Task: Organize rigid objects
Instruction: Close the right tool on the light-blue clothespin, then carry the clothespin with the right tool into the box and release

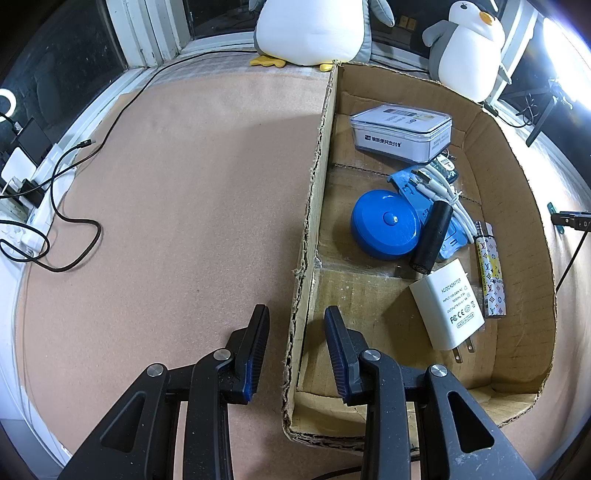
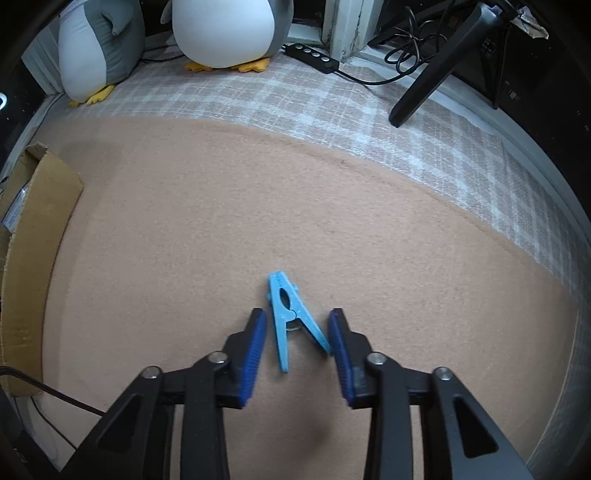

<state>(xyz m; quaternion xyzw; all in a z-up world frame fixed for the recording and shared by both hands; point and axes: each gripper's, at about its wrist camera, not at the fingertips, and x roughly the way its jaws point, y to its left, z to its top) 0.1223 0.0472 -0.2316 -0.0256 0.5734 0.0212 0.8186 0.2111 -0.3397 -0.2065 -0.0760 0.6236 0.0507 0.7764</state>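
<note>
A light blue clothespin (image 2: 291,321) lies flat on the pink mat, its handle ends between the fingers of my open right gripper (image 2: 297,330); its right leg is at the right pad. My left gripper (image 1: 295,326) is open and empty, straddling the left wall of a cardboard box (image 1: 314,206). Inside the box lie a white-grey case (image 1: 400,131), a blue round disc (image 1: 386,223), a black cylinder (image 1: 432,236), a white cable bundle (image 1: 443,188), a white power adapter (image 1: 448,308) and a patterned lighter (image 1: 489,273).
Two penguin plush toys (image 1: 314,29) (image 1: 465,48) stand behind the box; they also show in the right wrist view (image 2: 225,29). A black cable (image 1: 74,221) and chargers lie at the mat's left edge. A black power strip (image 2: 314,57) and a stand leg (image 2: 432,77) are at the back right. The box edge (image 2: 33,236) is at the left.
</note>
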